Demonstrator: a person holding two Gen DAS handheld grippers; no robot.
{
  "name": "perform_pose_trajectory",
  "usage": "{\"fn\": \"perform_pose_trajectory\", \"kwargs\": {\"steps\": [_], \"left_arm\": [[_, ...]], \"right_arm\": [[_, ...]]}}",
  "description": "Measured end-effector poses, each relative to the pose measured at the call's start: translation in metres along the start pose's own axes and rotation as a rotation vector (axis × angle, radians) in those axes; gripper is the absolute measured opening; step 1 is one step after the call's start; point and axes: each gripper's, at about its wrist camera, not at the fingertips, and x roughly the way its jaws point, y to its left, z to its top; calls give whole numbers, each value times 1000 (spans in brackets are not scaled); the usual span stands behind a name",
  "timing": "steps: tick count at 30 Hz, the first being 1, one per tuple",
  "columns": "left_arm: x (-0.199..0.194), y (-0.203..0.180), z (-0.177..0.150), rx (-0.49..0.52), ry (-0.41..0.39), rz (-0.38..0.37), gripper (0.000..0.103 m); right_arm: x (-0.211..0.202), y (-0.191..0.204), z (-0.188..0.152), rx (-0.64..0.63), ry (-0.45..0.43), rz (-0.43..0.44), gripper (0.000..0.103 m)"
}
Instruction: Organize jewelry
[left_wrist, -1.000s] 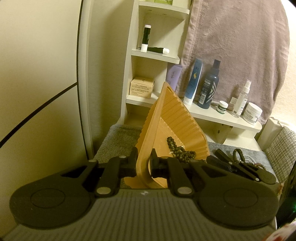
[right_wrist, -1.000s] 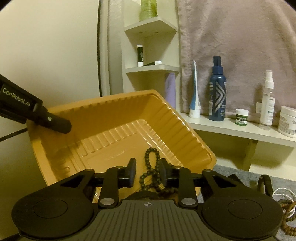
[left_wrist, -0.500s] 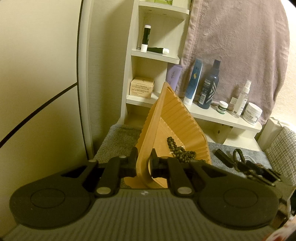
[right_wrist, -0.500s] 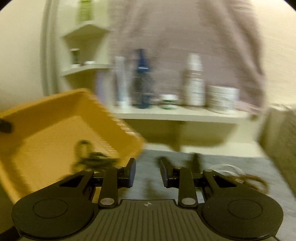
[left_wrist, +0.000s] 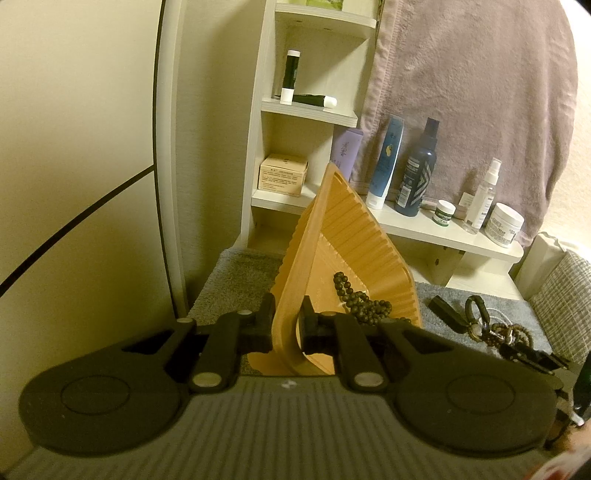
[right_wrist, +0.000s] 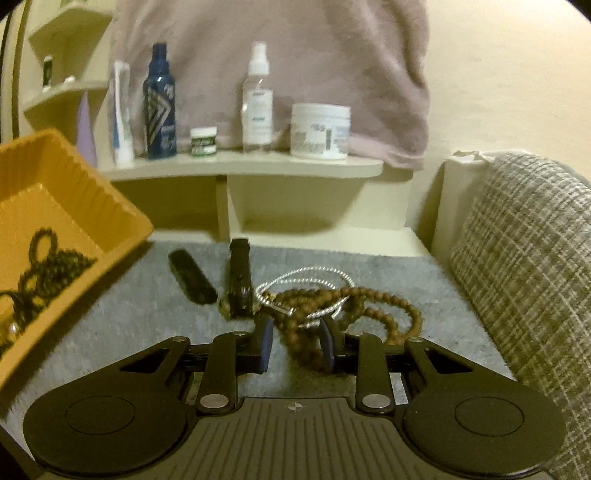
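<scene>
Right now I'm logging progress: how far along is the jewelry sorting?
Done: a dark bead strand lies in the orange tray, which the left gripper holds tilted. In hand: the open right gripper straddles the brown bead strand. Left: that strand and the silver chain on the grey mat.

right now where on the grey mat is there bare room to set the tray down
Bare grey mat lies between the orange tray and the black bar. Crowded from there rightward: black clip, silver chain, brown beads, up to the checked cushion.
</scene>
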Motion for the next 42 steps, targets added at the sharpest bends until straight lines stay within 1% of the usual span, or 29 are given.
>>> {"fn": "perform_pose_trajectory", "kwargs": {"steps": [4, 6, 7, 8, 13, 20, 25, 31, 42], "left_arm": [[0, 0, 0, 1, 0, 0, 11], [0, 0, 0, 1, 0, 1, 11], [0, 0, 0, 1, 0, 1, 11], [0, 0, 0, 1, -1, 1, 11], [0, 0, 0, 0, 0, -1, 11], [0, 0, 0, 0, -1, -1, 11], [0, 0, 0, 0, -1, -1, 11], [0, 0, 0, 2, -2, -1, 11], [-1, -1, -1, 6, -3, -3, 11]], "right_arm": [[5, 6, -4, -48, 14, -19, 29], [8, 9, -4, -73, 16, -29, 21], [9, 10, -4, -82, 17, -33, 12], [10, 9, -4, -87, 19, -38, 7], [1, 5, -4, -107, 0, -48, 7], [-33, -8, 5, -132, -107, -93, 7], [-55, -27, 27, -125, -190, -129, 7], [-79, -38, 59, -163, -285, -144, 7], [-114, -36, 118, -263, -446, -94, 6]]}}
